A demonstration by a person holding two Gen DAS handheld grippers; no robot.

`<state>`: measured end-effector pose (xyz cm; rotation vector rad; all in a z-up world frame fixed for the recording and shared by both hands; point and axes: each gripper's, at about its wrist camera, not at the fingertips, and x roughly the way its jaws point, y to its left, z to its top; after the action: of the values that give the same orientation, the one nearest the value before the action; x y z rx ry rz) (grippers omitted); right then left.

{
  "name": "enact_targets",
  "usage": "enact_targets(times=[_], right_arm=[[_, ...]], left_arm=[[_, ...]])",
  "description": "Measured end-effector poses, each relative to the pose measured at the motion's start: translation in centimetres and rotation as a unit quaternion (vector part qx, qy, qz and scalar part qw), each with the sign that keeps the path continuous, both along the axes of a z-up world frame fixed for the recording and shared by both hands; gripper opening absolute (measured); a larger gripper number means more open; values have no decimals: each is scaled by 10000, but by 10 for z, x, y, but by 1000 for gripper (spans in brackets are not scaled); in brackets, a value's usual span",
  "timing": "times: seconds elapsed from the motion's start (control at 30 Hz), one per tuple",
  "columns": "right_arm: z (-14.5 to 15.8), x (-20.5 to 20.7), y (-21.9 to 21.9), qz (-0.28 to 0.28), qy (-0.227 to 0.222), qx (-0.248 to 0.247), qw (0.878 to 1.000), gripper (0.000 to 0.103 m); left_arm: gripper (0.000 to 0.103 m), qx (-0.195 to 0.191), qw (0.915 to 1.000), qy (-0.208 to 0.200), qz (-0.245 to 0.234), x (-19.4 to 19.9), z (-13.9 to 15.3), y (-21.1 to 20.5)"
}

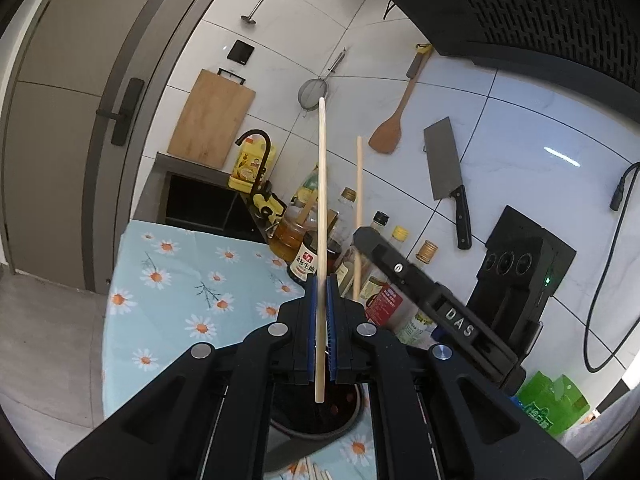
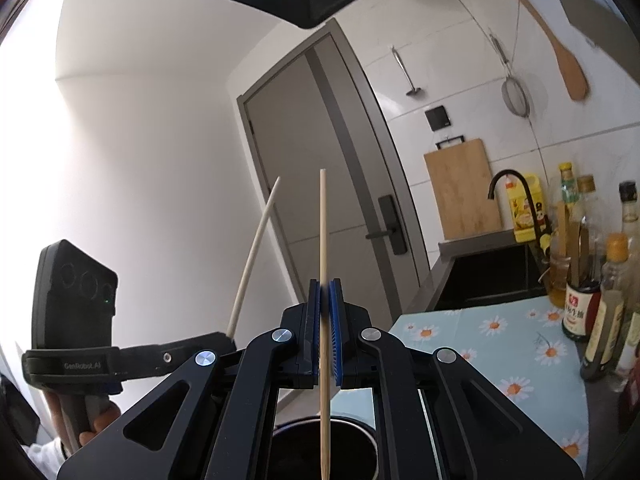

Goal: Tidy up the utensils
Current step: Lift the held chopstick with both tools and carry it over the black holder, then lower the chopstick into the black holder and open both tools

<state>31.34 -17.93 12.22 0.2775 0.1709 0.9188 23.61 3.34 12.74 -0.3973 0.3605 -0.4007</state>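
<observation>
"DAS" is embossed on the right tongs [image 1: 362, 240] and "GenRobot.AI" on the left tongs [image 2: 230, 338] (both matte black plastic with blue ribbed pads). Each is clamped on a slim, round wooden chopstick [image 1: 321, 220] [image 2: 323, 280] above the dark cylindrical holder [image 1: 320, 420] on the daisy-print worktop [image 1: 180, 280].

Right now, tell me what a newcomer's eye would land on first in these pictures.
First, the two pale chopsticks standing nearly upright, one clamped in the left gripper's blue pads, chopstick, and one in the right gripper, chopstick, each over a dark round holder. Next, the cleaver and wooden spatula hanging on the white tiled wall, above crowded bottles beside the daisy-print cloth.
</observation>
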Motion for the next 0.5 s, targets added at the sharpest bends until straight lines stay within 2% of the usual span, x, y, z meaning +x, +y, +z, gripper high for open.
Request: enact_targets(times=[0.23,0.5], right_arm=[[-25,14,0,133,244,86,9996,5],[-44,9,1,145,346,-198,9991,5]], left_arm=[[5,63,9997,144,-184,26,-25,-10],[5,354,9987,298,-190,25,-48,-24]])
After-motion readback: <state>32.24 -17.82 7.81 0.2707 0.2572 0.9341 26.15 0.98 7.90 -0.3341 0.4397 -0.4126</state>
